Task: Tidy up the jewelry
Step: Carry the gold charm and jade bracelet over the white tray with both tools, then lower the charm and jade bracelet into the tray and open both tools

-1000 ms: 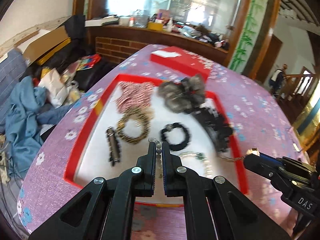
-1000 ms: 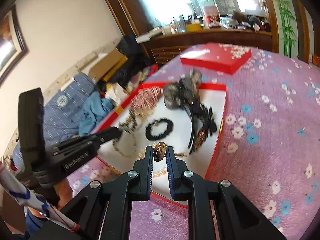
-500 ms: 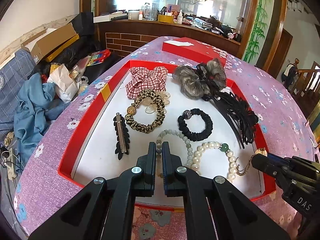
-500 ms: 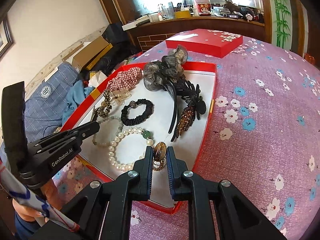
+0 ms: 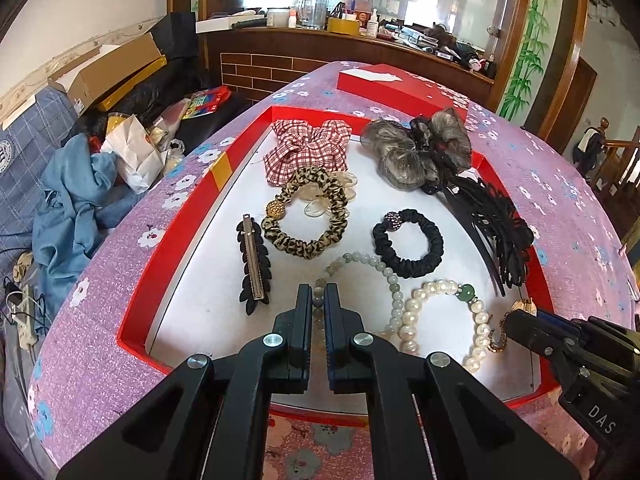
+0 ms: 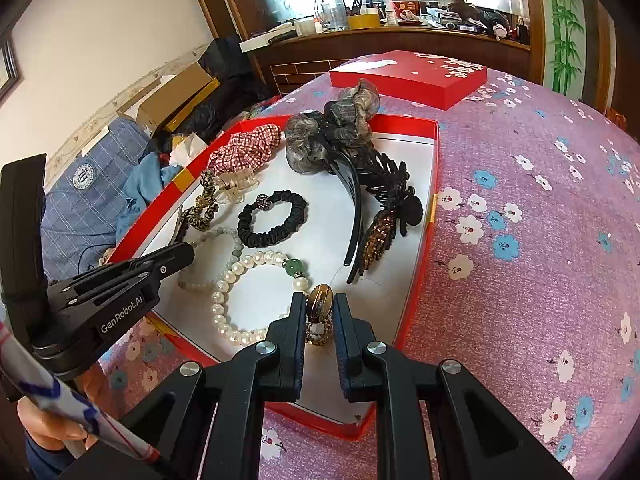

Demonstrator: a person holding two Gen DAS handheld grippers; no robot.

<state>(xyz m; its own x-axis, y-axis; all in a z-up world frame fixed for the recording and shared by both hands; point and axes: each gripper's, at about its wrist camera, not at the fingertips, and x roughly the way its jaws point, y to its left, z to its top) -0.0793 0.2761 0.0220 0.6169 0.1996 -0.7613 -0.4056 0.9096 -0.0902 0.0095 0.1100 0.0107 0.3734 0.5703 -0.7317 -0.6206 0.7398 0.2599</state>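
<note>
A red tray (image 5: 138, 300) with a white floor holds hair ties, clips and bracelets. My left gripper (image 5: 318, 300) is shut on a bead of the pale jade bracelet (image 5: 394, 284), which lies looped on the tray floor. Next to it on the right lies a pearl bracelet (image 5: 408, 320) with one green bead. At the tray's near right corner my right gripper (image 6: 319, 304) is shut on the gold disc (image 6: 320, 300) of a chain bracelet, whose chain hangs under the fingers. Further back lie a black scrunchie (image 5: 408, 246), a leopard scrunchie (image 5: 306, 216) and a black leaf barrette (image 5: 254, 264).
At the tray's far end lie a plaid scrunchie (image 5: 308, 148), a grey bow (image 5: 416, 152) and black hair claws (image 6: 384, 184). A red lid (image 6: 408, 76) lies beyond the tray on the purple flowered tablecloth (image 6: 540, 240). Boxes and blue cloth (image 5: 76, 196) clutter the left.
Both grippers have sunk toward the tray, each keeping its hold. The jade and pearl bracelets now lie spread on the tray floor, and the views are sharp.
</note>
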